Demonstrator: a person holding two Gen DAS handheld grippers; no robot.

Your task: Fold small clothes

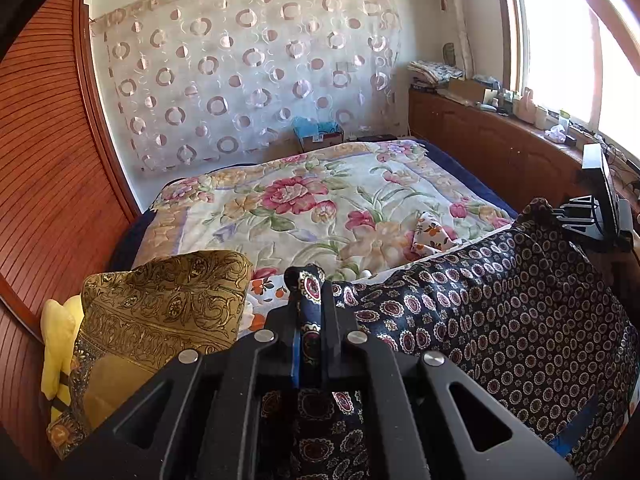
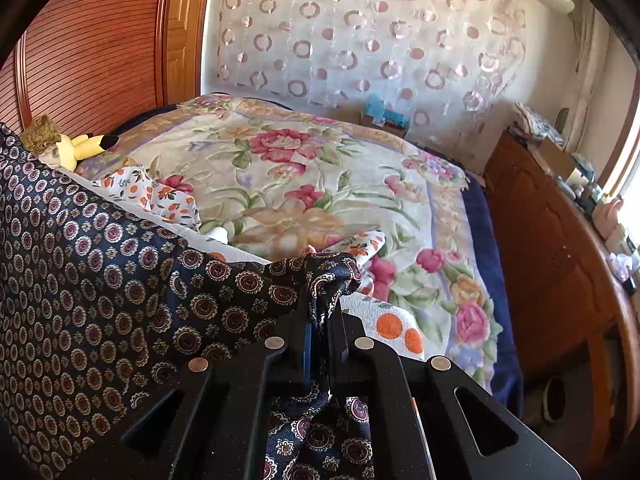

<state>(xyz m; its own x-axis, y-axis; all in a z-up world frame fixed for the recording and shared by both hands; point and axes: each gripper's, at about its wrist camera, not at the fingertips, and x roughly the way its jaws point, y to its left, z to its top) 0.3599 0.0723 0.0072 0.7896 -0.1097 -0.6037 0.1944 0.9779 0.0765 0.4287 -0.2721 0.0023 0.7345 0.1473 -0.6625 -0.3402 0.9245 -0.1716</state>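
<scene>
My left hand-held gripper [image 1: 310,304] and right hand-held gripper [image 2: 324,312] each clamp a corner of the navy patterned cloth [image 2: 100,280], stretched between them, near above the floral bed [image 2: 280,184].

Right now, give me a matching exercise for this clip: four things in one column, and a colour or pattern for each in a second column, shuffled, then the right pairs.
Things:
1. garment held in both tongs, left and right
2. bedspread
3. plush toy
4. cabinet under the window

Colours or patterns:
A. brown wood
B. yellow with a black tip
C. dark navy with small round medallions
D. cream with big pink flowers

Pairs: 1-C, 2-D, 3-B, 4-A
</scene>
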